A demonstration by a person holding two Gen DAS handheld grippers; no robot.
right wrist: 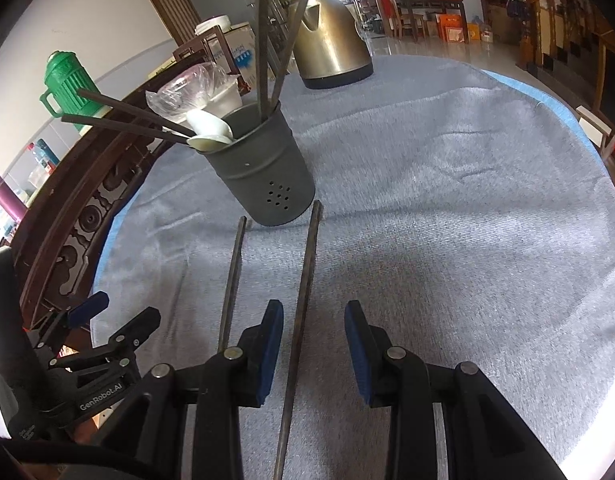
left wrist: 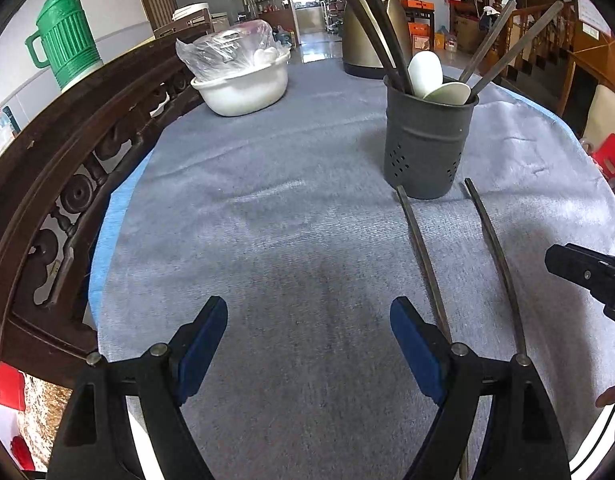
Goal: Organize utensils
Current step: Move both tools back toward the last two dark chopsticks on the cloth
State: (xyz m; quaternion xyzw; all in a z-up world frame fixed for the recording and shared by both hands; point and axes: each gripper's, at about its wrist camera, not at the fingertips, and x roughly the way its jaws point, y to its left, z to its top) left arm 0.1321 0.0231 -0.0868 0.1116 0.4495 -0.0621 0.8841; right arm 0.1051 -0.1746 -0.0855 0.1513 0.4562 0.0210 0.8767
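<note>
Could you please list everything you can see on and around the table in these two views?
Utensil holder: one, dark grey, upright on the cloth.
Chopsticks in holder: four, dark.
Spoons in holder: two, white.
Loose chopsticks: two, dark, flat on the cloth in front of the holder.
Kettle: one, bronze, far side.
Basin: one, white, holding a clear plastic bag.
Jug: one, green, behind the carved rail.
Cloth: one, grey-blue.
Left gripper: open.
Right gripper: open, astride one loose chopstick.

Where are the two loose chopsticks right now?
Both loose chopsticks lie flat on the grey cloth before the utensil holder; in the right wrist view, one runs between the open right gripper fingers.
</note>
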